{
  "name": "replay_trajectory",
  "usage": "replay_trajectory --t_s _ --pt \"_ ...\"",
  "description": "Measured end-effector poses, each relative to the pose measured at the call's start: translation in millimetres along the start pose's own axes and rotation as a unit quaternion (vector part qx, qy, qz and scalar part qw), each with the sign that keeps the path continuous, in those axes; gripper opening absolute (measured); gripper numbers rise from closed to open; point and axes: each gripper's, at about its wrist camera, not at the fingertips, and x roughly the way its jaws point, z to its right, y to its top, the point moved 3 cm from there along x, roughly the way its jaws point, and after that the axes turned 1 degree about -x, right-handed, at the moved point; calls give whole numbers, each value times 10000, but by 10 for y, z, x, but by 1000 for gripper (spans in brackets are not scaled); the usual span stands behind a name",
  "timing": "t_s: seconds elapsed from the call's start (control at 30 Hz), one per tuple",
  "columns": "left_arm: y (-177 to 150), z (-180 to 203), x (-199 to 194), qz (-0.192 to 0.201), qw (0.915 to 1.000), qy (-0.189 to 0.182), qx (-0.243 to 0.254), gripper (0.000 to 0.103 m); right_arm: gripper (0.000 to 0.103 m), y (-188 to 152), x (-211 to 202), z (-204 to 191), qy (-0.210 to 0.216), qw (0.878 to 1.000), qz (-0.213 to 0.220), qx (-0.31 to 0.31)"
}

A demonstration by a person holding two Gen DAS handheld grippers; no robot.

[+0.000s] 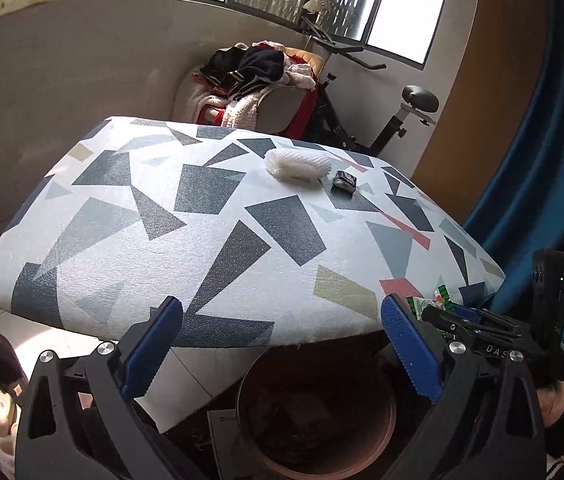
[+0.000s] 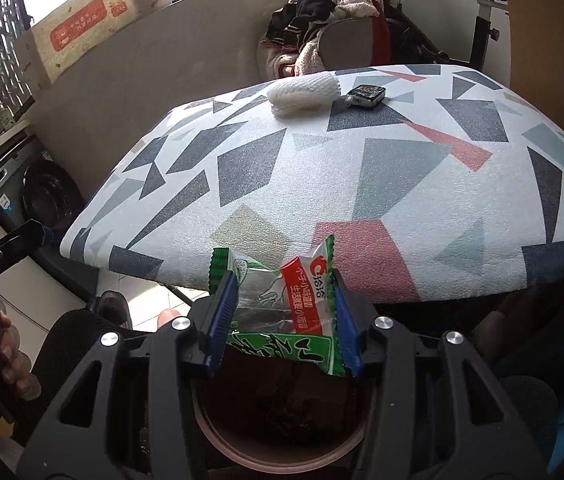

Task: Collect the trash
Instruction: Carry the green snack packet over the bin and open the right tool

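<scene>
Right gripper pinches a crinkly green-and-red snack wrapper at lower centre, above the round bin, its contents too dark to read. Left gripper gapes empty; ribbed white foam netting sits upper centre on the patterned table.

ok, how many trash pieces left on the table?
2: white foam net and small dark wrapper, side by side at the far edge. Green snack wrapper is already in the right gripper.
</scene>
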Motion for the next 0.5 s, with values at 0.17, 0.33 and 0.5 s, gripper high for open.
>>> replay_trajectory --t_s 0.17,0.33,0.5 --pt "-68 -83 -31 -27 9999 125 -56 97 48 -106 81 -70 -9 9997 -187 -140" --pt "-130 -161 -37 -90 9996 193 -161 97 48 -229 159 -136 -33 9988 -389 -293" --pt "-174 -198 -14 -183 9994 224 -205 97 55 -245 206 -190 -64 9981 -459 -410"
